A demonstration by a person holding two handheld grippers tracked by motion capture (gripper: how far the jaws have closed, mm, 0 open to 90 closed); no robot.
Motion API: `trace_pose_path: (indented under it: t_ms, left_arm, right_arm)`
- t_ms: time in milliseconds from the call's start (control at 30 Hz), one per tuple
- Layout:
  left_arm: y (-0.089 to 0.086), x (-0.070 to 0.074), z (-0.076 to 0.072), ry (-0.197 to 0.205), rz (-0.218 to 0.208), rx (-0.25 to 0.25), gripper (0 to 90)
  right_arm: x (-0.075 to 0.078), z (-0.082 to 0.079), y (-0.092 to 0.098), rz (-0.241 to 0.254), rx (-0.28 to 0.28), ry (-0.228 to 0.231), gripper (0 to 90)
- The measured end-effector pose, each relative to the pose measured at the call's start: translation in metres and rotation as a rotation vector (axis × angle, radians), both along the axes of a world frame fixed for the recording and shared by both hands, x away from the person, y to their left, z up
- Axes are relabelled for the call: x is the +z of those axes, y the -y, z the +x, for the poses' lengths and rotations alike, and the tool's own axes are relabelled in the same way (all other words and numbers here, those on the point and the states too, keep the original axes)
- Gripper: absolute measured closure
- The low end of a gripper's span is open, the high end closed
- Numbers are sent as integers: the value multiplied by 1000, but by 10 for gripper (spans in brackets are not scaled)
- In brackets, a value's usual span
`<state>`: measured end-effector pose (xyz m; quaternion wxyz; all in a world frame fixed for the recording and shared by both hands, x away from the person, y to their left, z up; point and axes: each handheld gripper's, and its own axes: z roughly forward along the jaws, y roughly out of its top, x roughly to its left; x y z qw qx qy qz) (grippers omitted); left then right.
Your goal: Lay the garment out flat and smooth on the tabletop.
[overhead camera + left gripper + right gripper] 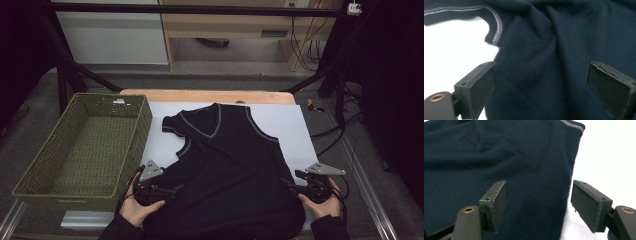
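Lying rumpled: dark knit vest point(225, 165)

Dark navy knitted sleeveless vest point(225, 165): hem at six o'clock cut off by the high view's bottom edge. Woven green rectangular basket point(37, 172): small pale label at twelve o'clock too small to read.
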<state>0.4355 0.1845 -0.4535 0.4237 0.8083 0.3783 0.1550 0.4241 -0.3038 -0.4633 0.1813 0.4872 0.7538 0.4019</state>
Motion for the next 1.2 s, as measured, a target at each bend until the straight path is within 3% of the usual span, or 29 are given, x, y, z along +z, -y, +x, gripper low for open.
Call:
trace_pose_path:
  t_ms: [133, 233, 300, 467, 533, 733, 900, 1067, 1200]
  left_arm:
    - [2, -5, 21, 2, 25, 35, 54]
    - [-2, -11, 37, -31, 21, 77, 68]
    - [-4, -17, 44, -51, 25, 97, 150]
    - [-3, -25, 47, -81, 89, 105, 398]
    - [-4, -26, 46, -69, 105, 111, 484]
    - [-5, -23, 44, -110, 87, 113, 799]
    - [-7, -20, 42, -121, 80, 138, 843]
    - [-10, -13, 35, -97, 93, 175, 847]
    - [-12, -11, 30, -96, 74, 157, 846]
  right_arm:
    - [-1, 11, 3, -14, -13, -12, 319]
    - [-4, 22, 4, -30, -23, -16, 334]
    - [-6, 31, 4, -39, -33, -29, 347]
    - [-11, 50, 4, -55, -52, -43, 415]
    - [-11, 58, 4, -60, -60, -51, 458]
    - [-16, 72, 0, -75, -55, -73, 596]
    - [-16, 71, -1, -77, -58, -80, 845]
    - [-12, 69, 5, -111, -103, -79, 874]
    - [-8, 62, 14, -93, -109, -72, 874]
